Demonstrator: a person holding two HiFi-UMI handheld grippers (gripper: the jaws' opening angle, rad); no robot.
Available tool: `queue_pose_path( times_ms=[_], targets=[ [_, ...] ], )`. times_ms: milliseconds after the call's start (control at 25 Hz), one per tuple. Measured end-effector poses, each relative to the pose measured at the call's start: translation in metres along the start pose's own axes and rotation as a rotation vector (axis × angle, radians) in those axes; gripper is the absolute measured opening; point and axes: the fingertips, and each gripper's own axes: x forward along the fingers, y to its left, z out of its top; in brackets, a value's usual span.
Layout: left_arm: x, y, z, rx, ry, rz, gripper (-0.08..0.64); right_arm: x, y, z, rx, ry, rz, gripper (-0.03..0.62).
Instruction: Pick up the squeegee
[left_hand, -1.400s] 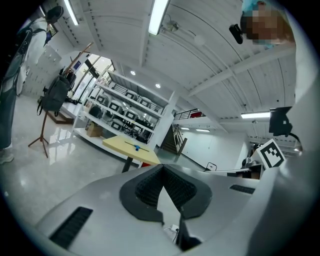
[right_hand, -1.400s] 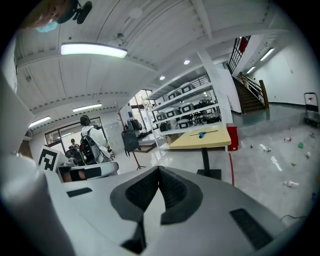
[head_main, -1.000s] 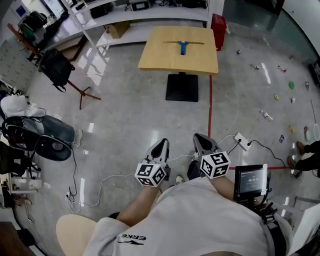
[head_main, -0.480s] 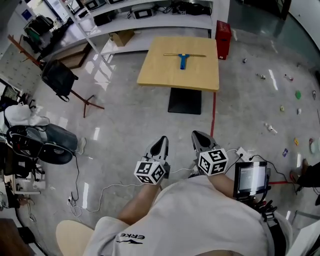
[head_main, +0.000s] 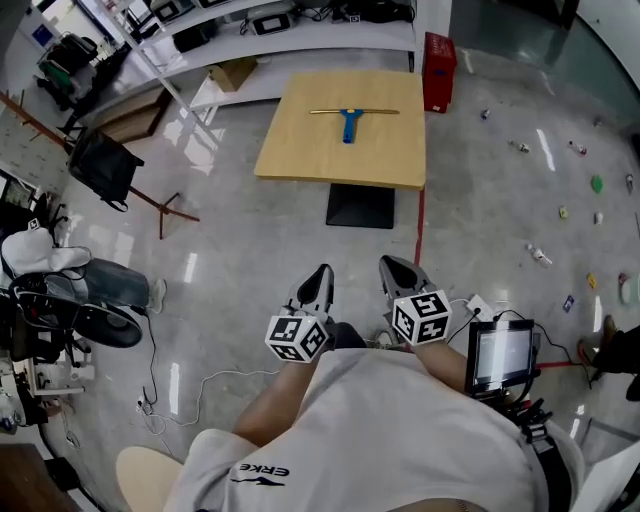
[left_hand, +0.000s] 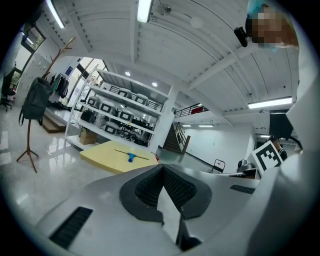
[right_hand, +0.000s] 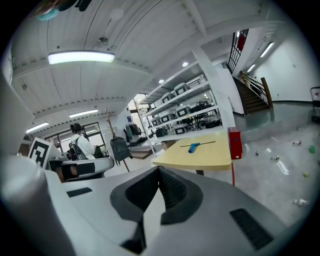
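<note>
The squeegee (head_main: 350, 116) has a blue handle and a long thin blade. It lies on a square wooden table (head_main: 300, 150) far ahead; it also shows as a squeegee (left_hand: 131, 156) in the left gripper view and a squeegee (right_hand: 196, 146) in the right gripper view. My left gripper (head_main: 322, 275) and right gripper (head_main: 388, 265) are held side by side close to my body, well short of the table. Both are shut with nothing between their jaws.
The table stands on a black base (head_main: 361, 205). A red bin (head_main: 437, 57) sits at its far right corner, white shelving (head_main: 300, 30) behind. A coat stand with a black bag (head_main: 100, 165) is at the left. Cables (head_main: 200, 385) and small litter (head_main: 540, 255) lie on the floor.
I have moved forward toward the table, which now looks larger and nearer. Both grippers stay shut and side by side.
</note>
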Motion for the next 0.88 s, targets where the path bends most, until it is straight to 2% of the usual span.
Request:
queue_pose_path(
  times_ms=[320, 600, 880],
  targets=[
    [0.046, 0.017, -0.002, -0.005, 0.054, -0.03, 0.005, 0.027, -0.031, 0.003, 0.017, 0.026, -0.054, 0.002],
    [0.112, 0.067, 0.029, -0.01, 0.058, -0.07, 0.005, 0.095, -0.053, 0.035, 0.006, 0.038, -0.106, 0.002],
    [0.157, 0.126, 0.064, -0.015, 0.072, -0.108, 0.005, 0.165, -0.054, 0.063, -0.017, 0.069, -0.141, 0.002]
  ],
)
